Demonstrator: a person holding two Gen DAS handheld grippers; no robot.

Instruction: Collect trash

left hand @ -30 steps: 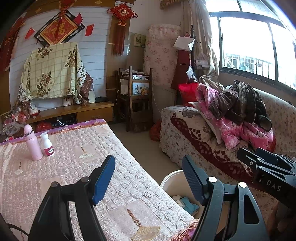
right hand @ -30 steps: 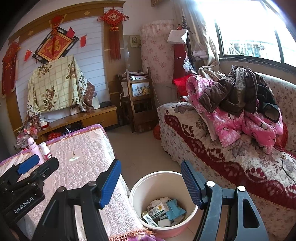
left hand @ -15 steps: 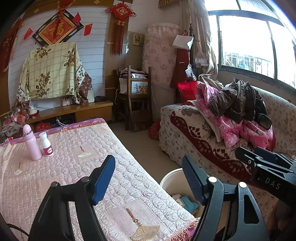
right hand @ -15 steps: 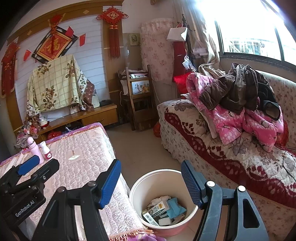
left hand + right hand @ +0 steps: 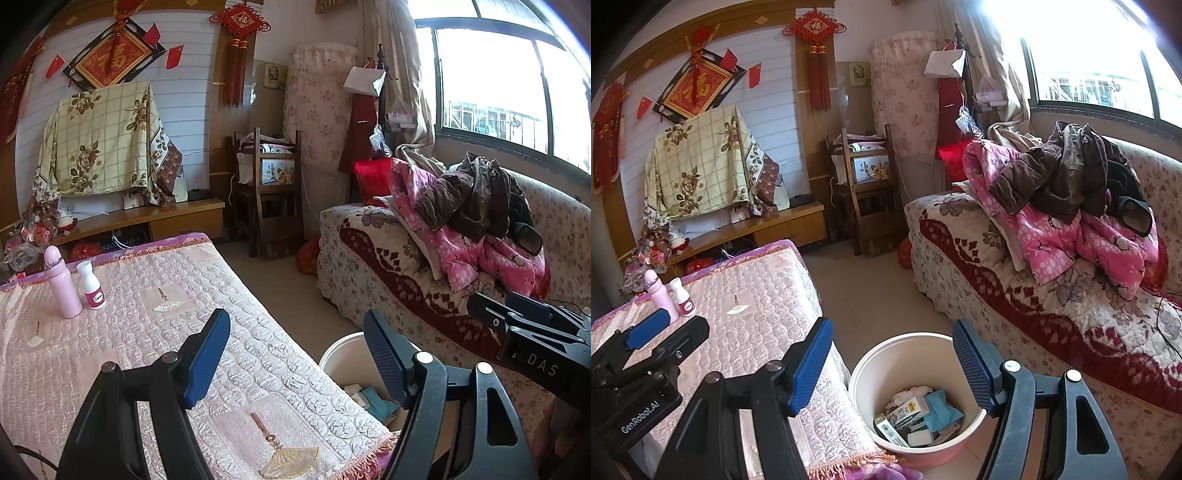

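Observation:
A white and pink bin (image 5: 886, 354) stands on the floor between the table and the sofa, holding trash (image 5: 916, 413): small cartons, a blue wrapper, crumpled tissue. My right gripper (image 5: 892, 363) hovers above the bin, open, with nothing between its blue pads. My left gripper (image 5: 295, 354) is open and empty over the table's near corner; the bin (image 5: 340, 354) shows partly behind its right finger. Each gripper shows at the edge of the other's view. On the table's far left stand a pink bottle (image 5: 62, 282) and a small white bottle (image 5: 90, 284).
A pink quilted cloth covers the table (image 5: 155, 332). A floral sofa (image 5: 1052, 295) with piled clothes (image 5: 1071, 206) lies right. A wooden chair (image 5: 275, 199) and a low cabinet (image 5: 147, 221) stand at the back, with bare floor (image 5: 864, 291) between table and sofa.

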